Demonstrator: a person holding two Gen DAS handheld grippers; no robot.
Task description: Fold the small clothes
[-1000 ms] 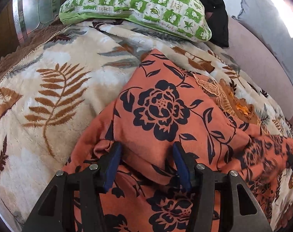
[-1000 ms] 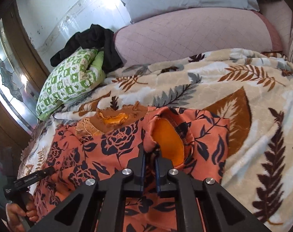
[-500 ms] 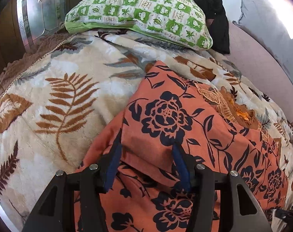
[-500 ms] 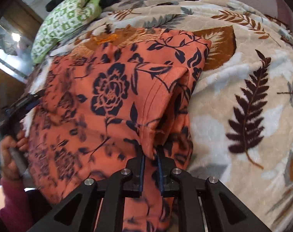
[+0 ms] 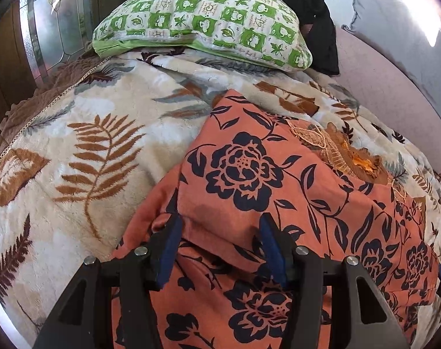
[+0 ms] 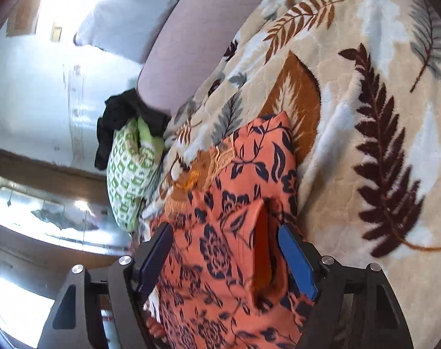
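Leaf-print blanket (image 5: pixel 83 151), spread across bed. Orange floral garment (image 5: pixel 249 180), flat at near centre, sleeve folded inward. Right gripper (image 6: pixel 224 257), jaws opening, sleeve fold loose between. Left gripper (image 5: pixel 219 245), spread, resting over near fold. Best practice: smooth creases before next fold.

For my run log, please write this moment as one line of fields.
stage: side fold laid | left gripper: open, orange floral garment between | right gripper: opening, fold between | surface: leaf-print blanket

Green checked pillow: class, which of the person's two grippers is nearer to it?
Left. The left gripper faces the green checked pillow across the orange floral garment; the right gripper, jaws opening, is over the garment's far side.
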